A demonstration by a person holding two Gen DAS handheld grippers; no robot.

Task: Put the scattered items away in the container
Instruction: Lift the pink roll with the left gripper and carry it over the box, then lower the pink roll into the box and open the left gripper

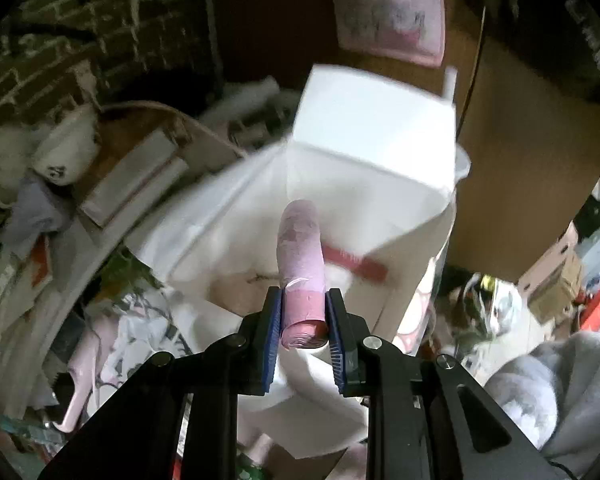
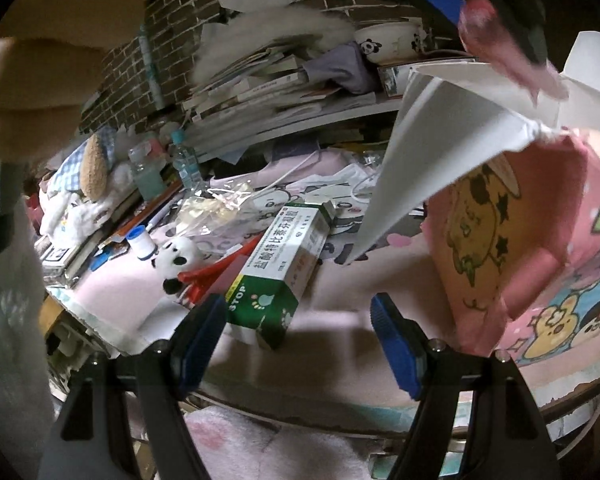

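My left gripper (image 1: 303,322) is shut on a pink roll (image 1: 302,256) and holds it over the open white box (image 1: 236,224), whose flaps stand up. In the right wrist view the same roll (image 2: 496,40) shows at the top right, above the box's white flap (image 2: 440,120) and its pink cartoon-printed side (image 2: 540,248). My right gripper (image 2: 300,340) is open and empty, low over the table, just in front of a green and white medicine carton (image 2: 280,264). A small panda toy (image 2: 178,258) and a red item (image 2: 216,272) lie left of the carton.
A small white bottle with a blue cap (image 2: 140,242), a clear plastic bag (image 2: 216,208), water bottles (image 2: 184,160) and stacked books (image 2: 268,92) crowd the table's back. A panda bowl (image 2: 388,42) sits on the shelf. A brick wall (image 2: 128,68) is behind.
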